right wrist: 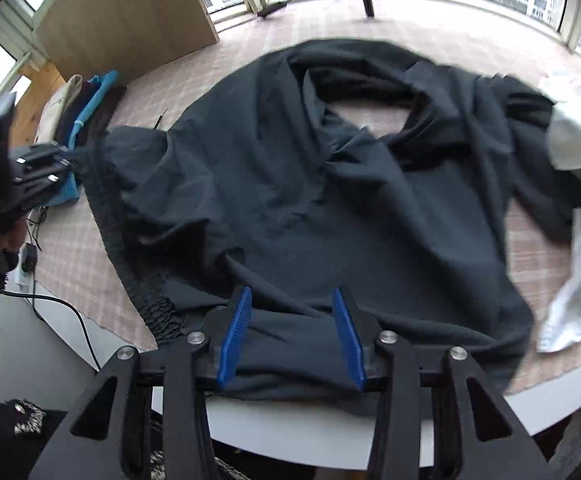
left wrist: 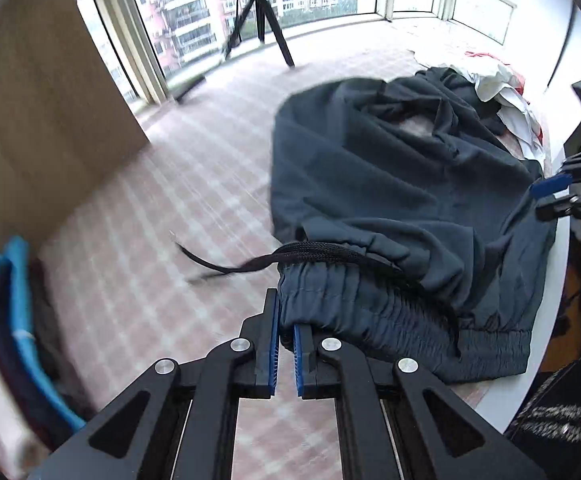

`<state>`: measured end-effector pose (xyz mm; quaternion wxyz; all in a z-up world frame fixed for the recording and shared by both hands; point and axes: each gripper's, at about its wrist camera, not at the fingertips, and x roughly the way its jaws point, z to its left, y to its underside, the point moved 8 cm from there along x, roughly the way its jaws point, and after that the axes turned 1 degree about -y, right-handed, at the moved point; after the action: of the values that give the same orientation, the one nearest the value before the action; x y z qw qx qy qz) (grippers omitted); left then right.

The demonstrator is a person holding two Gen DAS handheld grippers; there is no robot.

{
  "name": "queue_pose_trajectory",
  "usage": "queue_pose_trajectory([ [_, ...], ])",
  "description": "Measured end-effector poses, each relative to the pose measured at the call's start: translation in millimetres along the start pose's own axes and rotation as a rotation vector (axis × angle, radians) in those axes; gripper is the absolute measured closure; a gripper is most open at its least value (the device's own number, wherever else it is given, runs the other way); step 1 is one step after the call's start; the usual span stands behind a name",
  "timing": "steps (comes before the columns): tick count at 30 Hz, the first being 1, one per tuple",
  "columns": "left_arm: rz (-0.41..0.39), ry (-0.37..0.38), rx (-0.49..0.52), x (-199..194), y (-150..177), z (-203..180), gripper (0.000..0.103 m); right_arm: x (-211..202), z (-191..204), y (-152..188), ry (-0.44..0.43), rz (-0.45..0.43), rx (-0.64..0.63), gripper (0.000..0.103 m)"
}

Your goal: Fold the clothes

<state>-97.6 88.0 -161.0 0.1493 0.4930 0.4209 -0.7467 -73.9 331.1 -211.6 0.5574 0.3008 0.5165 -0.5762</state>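
Lying crumpled across the round table (right wrist: 310,432), the dark trousers (right wrist: 290,200) have their gathered elastic waistband (left wrist: 370,316) at the near-left edge and the legs bunched toward the far side, a drawstring (left wrist: 226,268) trailing onto the checked cloth. The left gripper (left wrist: 286,354) has its blue pads nearly closed, pinching the waistband's end. The right gripper (right wrist: 290,340) stands wide open, its pads astride the near hem without clamping anything. A white garment (right wrist: 578,220) overlaps the trousers' far-right side, and a stack of clothes (right wrist: 86,120) sits beyond to the left. Should the trousers be lifted from one corner only, they would likely twist, and the overlapping white piece could be dragged along.
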Motion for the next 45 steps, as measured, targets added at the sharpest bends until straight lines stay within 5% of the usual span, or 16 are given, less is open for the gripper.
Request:
queue_pose_trajectory([
  [3,-0.08,-0.196,0.119,-46,-30,37,0.09,36,1,13,0.047,0.107,0.003,0.061],
  [6,0.032,-0.29,0.131,-19,-11,69,0.068,41,7,24,0.096,0.138,-0.035,0.061],
  [10,0.227,-0.159,-0.071,37,51,95,0.071,30,41,28,0.014,0.122,-0.063,0.061],
  [14,0.199,0.051,-0.255,51,74,74,0.07,17,76,33,-0.069,0.106,-0.092,0.061],
  [20,0.2,0.063,-0.279,77,75,69,0.069,29,151,46,-0.177,0.138,-0.186,0.061],
  [22,0.196,-0.017,-0.233,87,68,73,0.07,44,184,53,-0.207,0.168,-0.234,0.061],
  [24,0.196,-0.016,-0.213,99,60,73,0.07,61,201,55,-0.228,0.195,-0.212,0.061],
  [29,0.176,0.024,-0.211,121,27,77,0.083,78,210,50,-0.122,0.12,-0.224,0.061],
  [38,0.2,0.042,-0.123,153,-25,72,0.083,46,214,46,0.031,-0.007,-0.404,0.061],
  [45,0.209,0.086,-0.112,158,-26,73,0.085,74,203,36,0.2,0.051,-0.571,0.049],
])
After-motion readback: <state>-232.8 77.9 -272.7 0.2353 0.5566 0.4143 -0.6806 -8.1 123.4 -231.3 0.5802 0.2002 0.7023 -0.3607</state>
